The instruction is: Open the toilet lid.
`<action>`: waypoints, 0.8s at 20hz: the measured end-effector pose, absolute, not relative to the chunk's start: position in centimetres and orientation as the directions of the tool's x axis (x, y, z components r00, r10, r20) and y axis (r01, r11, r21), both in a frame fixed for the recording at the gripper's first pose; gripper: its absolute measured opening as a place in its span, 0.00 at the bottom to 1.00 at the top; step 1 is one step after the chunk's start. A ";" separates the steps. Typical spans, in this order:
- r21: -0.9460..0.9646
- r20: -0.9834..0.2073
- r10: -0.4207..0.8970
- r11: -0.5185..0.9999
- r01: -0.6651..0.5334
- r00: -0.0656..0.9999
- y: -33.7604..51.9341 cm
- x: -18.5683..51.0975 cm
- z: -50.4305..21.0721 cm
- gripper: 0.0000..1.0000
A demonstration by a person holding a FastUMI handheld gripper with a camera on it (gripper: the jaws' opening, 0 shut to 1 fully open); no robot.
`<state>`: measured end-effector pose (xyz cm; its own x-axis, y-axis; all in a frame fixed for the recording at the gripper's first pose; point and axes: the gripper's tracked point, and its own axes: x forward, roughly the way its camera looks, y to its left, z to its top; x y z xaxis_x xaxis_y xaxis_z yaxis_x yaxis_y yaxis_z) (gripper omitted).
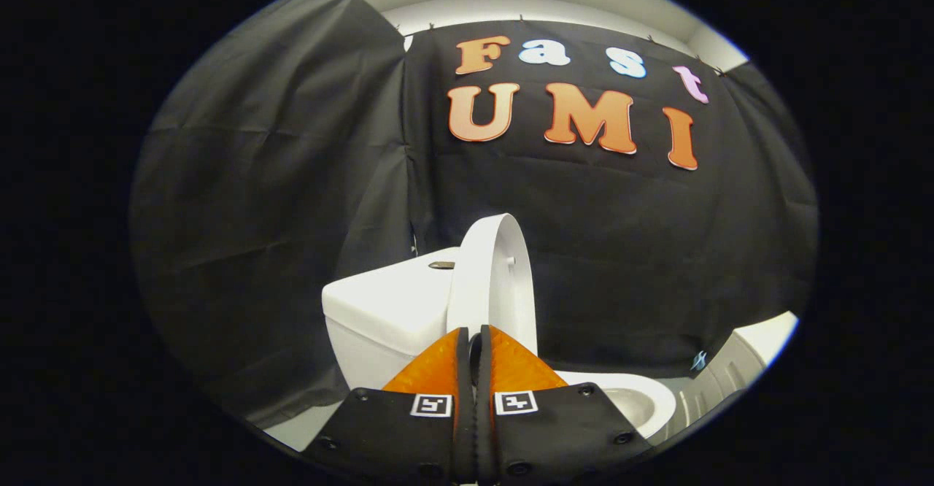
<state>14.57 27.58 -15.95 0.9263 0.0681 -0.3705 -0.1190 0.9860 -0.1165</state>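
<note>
Just ahead of the fingertips: toilet lid, smooth white oval, raised near upright, long axis vertical, seen almost edge-on | gripper: fingers pressed together, nothing visibly between them, tips at lid's lower edge | tank: glossy white, boxy, behind the lid | bowl: open, rounded, beside the fingers | backdrop: black creased cloth

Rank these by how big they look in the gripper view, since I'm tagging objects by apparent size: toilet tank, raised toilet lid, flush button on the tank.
1. Toilet tank and raised toilet lid: look about alike, and the hand-held gripper, its fingers together, hides part of each, so I won't rank them.
2. Flush button: clearly smallest.
</note>
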 end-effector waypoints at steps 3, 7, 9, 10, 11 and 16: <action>-0.117 -0.369 0.064 0.986 -0.115 0.927 27.2 14.5 -16.2 0.08; -0.121 -0.371 0.070 0.985 -0.123 0.926 27.1 14.8 -16.0 0.08; -0.122 -0.372 0.089 0.982 -0.144 0.924 27.4 14.8 -16.1 0.11; -0.125 -0.366 0.097 0.980 -0.152 0.925 27.6 14.9 -16.0 0.18; -0.125 -0.364 0.106 0.979 -0.161 0.925 27.7 14.9 -15.9 0.23; -0.100 -0.359 0.156 0.974 -0.204 0.920 28.2 15.1 -15.6 0.40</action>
